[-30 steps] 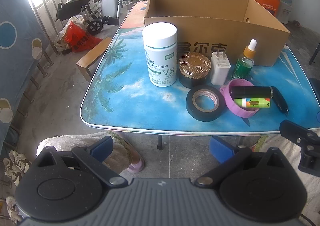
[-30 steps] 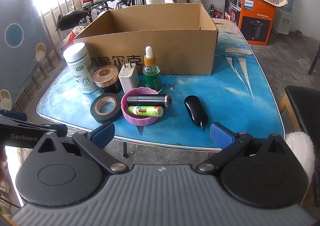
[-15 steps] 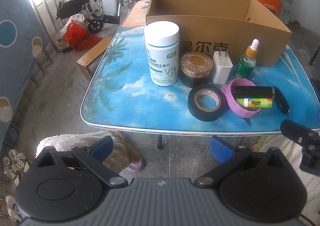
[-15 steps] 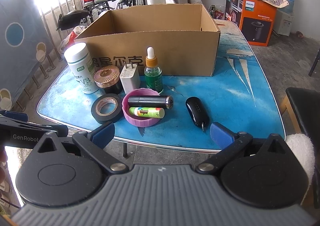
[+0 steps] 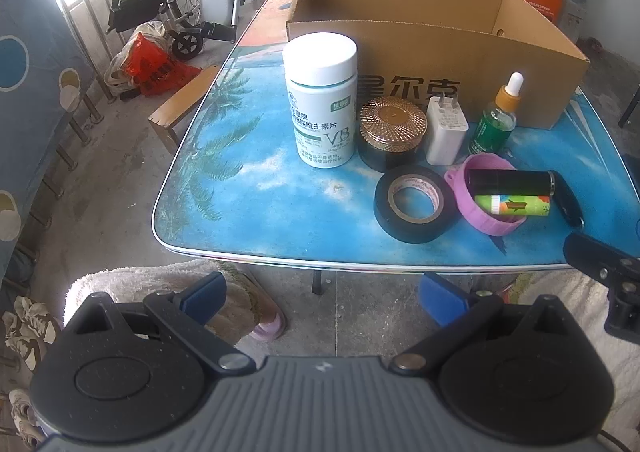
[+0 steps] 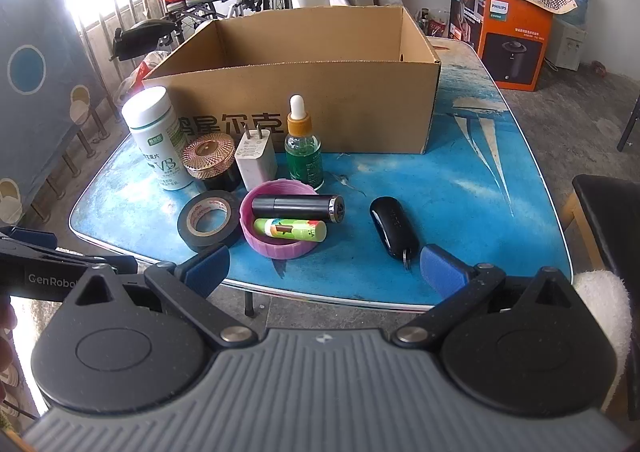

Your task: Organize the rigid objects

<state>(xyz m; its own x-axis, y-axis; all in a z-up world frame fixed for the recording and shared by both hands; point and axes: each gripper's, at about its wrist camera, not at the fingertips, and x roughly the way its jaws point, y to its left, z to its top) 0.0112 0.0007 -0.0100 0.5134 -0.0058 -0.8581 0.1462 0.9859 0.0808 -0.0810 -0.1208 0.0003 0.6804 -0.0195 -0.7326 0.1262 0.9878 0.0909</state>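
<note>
On the blue table (image 5: 248,208) stand a white pill bottle (image 5: 320,100), a gold-lidded jar (image 5: 392,132), a white charger (image 5: 446,130) and a green dropper bottle (image 5: 496,120), in front of an open cardboard box (image 5: 440,56). Nearer lie a black tape roll (image 5: 414,204), a pink lid (image 5: 494,220) holding a black tube (image 5: 512,182) and a green tube (image 5: 516,206), and a black key fob (image 6: 392,228). My left gripper (image 5: 322,294) is open, off the table's near edge. My right gripper (image 6: 322,266) is open, over the near edge.
A wheelchair (image 5: 192,8) and red bags (image 5: 156,64) stand on the floor at the far left. An orange Philips carton (image 6: 508,40) is at the back right. A dark stool (image 6: 608,212) is beside the table's right side.
Both grippers have moved a little closer to the table. The objects look slightly larger; nothing on the table has moved.
</note>
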